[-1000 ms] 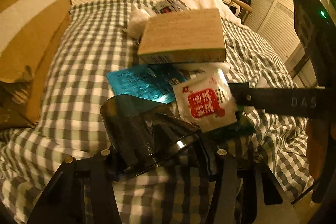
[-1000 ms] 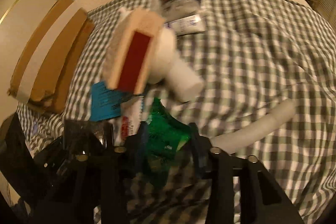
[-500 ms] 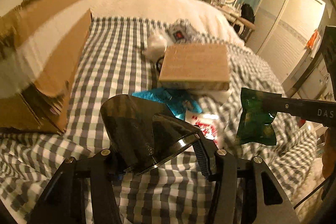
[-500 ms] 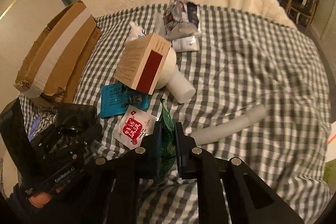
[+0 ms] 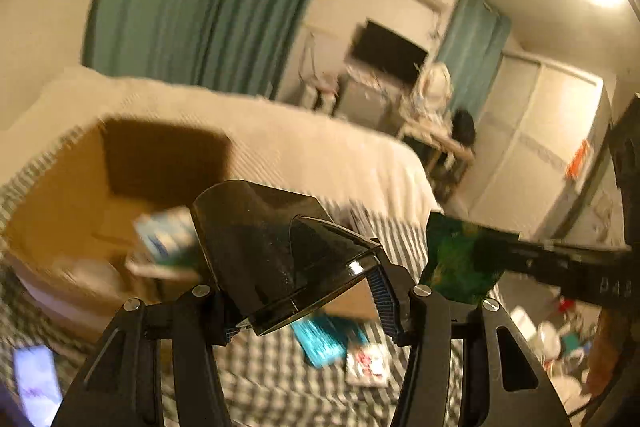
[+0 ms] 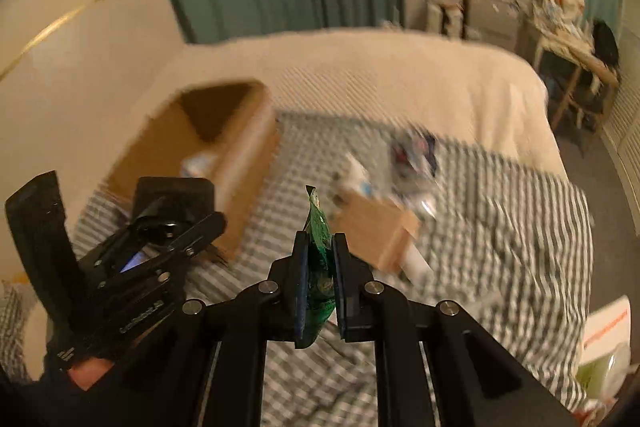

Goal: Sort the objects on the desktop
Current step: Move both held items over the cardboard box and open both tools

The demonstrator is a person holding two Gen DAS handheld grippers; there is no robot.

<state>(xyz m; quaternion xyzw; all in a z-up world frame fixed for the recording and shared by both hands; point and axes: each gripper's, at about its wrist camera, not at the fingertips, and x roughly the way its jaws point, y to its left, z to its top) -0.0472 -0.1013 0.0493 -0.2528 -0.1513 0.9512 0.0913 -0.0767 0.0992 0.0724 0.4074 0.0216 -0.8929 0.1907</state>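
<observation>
Since a second ago both grippers have risen off the checked bed [image 6: 500, 227]. The right gripper [image 6: 320, 267] has its jaws clamped on one crinkly green packet [image 6: 318, 259]; the left gripper [image 5: 304, 287] grips one glossy dark plastic piece [image 5: 272, 247] above one open cardboard box [image 5: 60, 195].

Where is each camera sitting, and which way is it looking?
Left wrist: sits on the left gripper, looking along its fingers, which hold a dark plastic piece, toward the cardboard box and curtains; the right gripper enters from the right.
Right wrist: sits on the right gripper, looking along fingers shut on a green packet, down over the checked bed; the left gripper and a bit of hand show lower left.
Both show the box, bed, green packet and television.
</observation>
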